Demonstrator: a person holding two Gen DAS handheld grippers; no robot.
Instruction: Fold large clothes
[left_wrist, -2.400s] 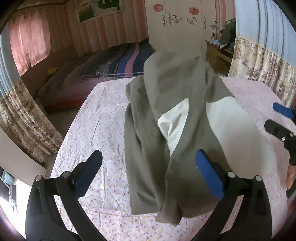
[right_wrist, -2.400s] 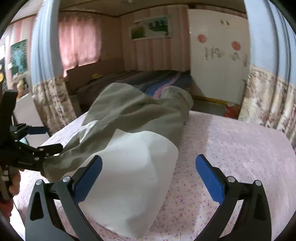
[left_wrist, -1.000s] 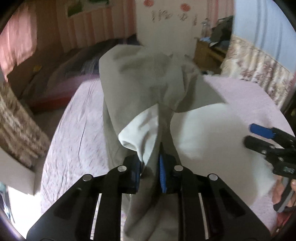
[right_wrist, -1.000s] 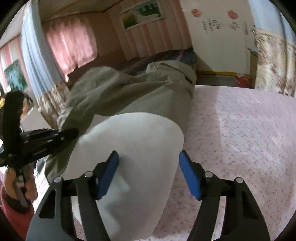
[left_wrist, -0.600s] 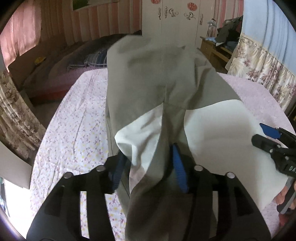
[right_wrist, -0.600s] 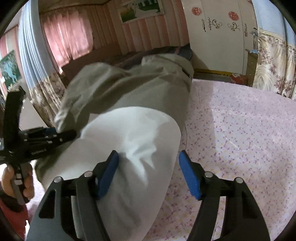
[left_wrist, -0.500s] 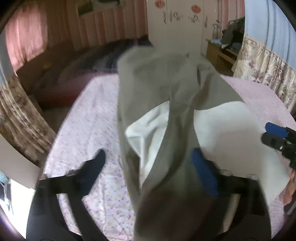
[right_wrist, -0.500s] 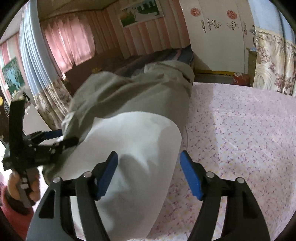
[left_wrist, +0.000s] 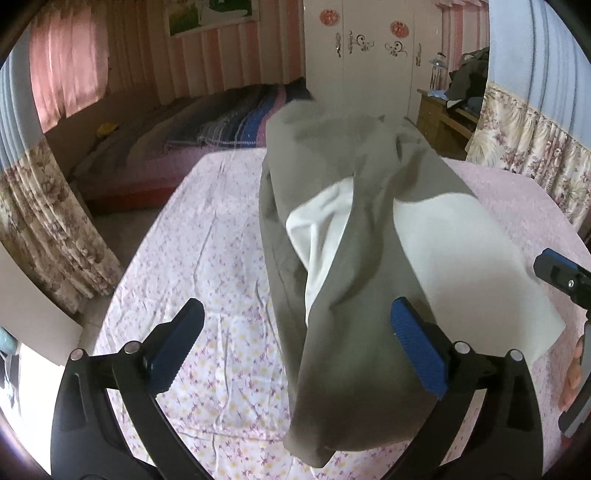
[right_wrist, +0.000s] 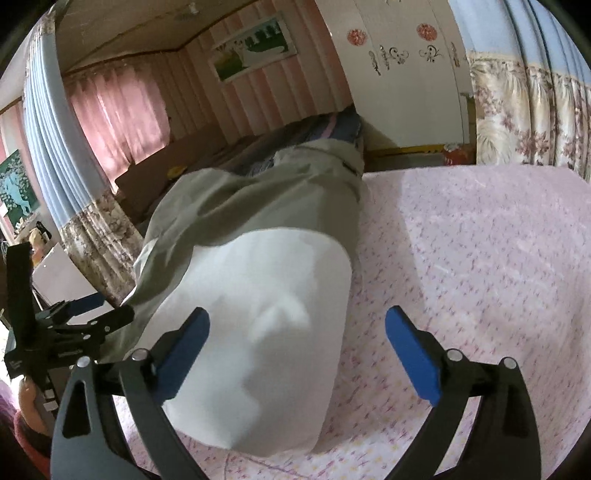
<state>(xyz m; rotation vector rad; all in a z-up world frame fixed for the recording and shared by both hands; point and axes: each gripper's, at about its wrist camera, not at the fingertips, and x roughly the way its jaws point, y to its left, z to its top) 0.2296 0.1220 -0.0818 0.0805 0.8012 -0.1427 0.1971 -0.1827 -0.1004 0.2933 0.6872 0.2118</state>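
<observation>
A large grey-green garment (left_wrist: 340, 177) with a white lining (left_wrist: 476, 266) lies lengthwise on the pink flowered bed sheet (left_wrist: 207, 258). A grey flap is folded over its near end, between my left gripper's open jaws. My left gripper (left_wrist: 295, 343) is open and holds nothing. My right gripper (right_wrist: 295, 343) is open over the white lining (right_wrist: 266, 317) and holds nothing. The grey part (right_wrist: 266, 199) runs away from it. Each gripper shows at the edge of the other's view: the right one (left_wrist: 561, 273) and the left one (right_wrist: 74, 325).
The bed sheet (right_wrist: 480, 258) stretches wide to the right of the garment. A second bed with a striped blanket (left_wrist: 221, 122) stands behind. Flowered curtains (left_wrist: 48, 229) hang at the left and right (left_wrist: 524, 155). A wooden desk (left_wrist: 443, 118) stands by the white wardrobe.
My left gripper, shut on the grey flap a second ago, has opened and let it drop onto the garment. My right gripper has opened wider and tilted.
</observation>
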